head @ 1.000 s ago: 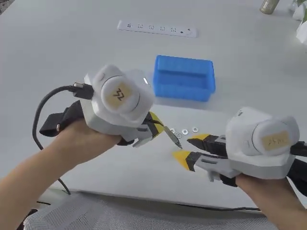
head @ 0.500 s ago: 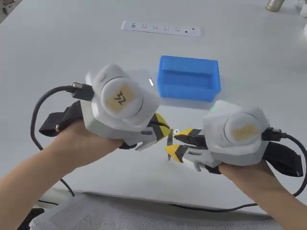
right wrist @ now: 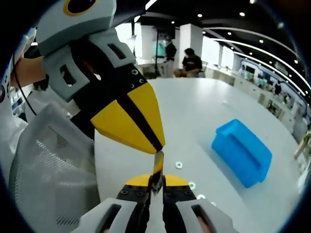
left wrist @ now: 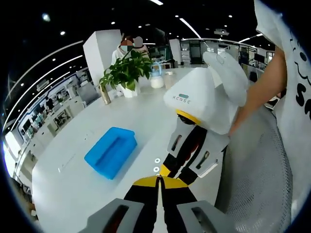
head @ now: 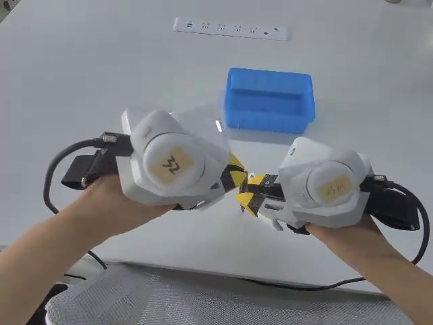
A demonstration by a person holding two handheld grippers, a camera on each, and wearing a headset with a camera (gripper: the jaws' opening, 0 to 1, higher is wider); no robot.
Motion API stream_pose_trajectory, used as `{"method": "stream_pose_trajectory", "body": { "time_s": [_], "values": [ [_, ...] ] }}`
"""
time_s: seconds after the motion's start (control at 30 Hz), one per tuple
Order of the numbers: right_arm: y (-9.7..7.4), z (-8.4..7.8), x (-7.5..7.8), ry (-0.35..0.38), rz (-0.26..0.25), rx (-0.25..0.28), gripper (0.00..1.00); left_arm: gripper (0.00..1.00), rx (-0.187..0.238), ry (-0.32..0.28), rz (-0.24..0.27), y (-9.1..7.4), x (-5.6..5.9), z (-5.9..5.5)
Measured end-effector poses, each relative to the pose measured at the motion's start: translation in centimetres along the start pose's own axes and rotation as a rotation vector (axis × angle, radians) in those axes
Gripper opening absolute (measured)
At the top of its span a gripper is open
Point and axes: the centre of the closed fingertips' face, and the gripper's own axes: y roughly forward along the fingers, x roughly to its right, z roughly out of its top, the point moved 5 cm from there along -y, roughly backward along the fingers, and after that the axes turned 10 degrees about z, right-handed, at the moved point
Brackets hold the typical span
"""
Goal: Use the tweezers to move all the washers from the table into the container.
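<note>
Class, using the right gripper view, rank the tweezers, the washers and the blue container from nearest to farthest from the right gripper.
1. The tweezers: at the right gripper itself, between its jaws, centre of the view.
2. The washers: on the table, just right of the jaws.
3. The blue container: farther off, at the right of the view.

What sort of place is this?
Likely an open-plan office or showroom: long white tables, a potted plant and ceiling strip lights over a wide hall.
</note>
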Motion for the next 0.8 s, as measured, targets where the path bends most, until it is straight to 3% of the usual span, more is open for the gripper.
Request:
{"method": "stream_pose_trajectory", "body": {
  "time_s": [0.13, 0.2, 0.3, 0.37, 0.5, 0.53, 0.6, 0.67, 0.8],
  "values": [
    [0.0, 0.7, -0.6, -0.05, 0.002, 0.01, 0.04, 0.06, -0.004, -0.024, 0.001, 0.2, -0.1, -0.1],
    [0.1, 0.9, -0.8, -0.062, 0.002, 0.011, 0.04, 0.02, -0.002, -0.014, -0.003, 0.2, -0.1, -0.1],
    [0.2, 1.2, -0.6, -0.079, -0.009, 0.017, 0.04, 0.0, 0.011, -0.003, 0.002, 0.2, -0.2, 0.1],
    [0.2, 1.4, -0.3, -0.079, -0.011, 0.022, 0.04, 0.05, 0.022, -0.017, 0.008, 0.1, -0.3, 0.3],
    [0.1, 1.8, 0.9, -0.076, -0.024, 0.024, 0.04, 0.23, 0.038, -0.068, 0.065, -0.2, -1.3, 0.2],
    [-0.1, 1.9, 1.4, -0.065, -0.029, 0.03, 0.04, 0.28, 0.042, -0.103, 0.1, -0.3, -1.7, 0.0],
    [-0.3, 2.1, 2.2, -0.042, -0.035, 0.044, 0.04, 0.36, 0.047, -0.156, 0.122, -0.6, -2.1, -0.4],
    [-0.6, 2.4, 2.9, -0.018, -0.042, 0.069, 0.04, 0.44, 0.05, -0.205, 0.146, -0.9, -2.4, -0.8],
    [-0.9, 3.1, 3.9, 0.051, -0.031, 0.132, 0.04, 0.61, 0.043, -0.249, 0.19, -1.5, -2.4, -1.8]
  ]
}}
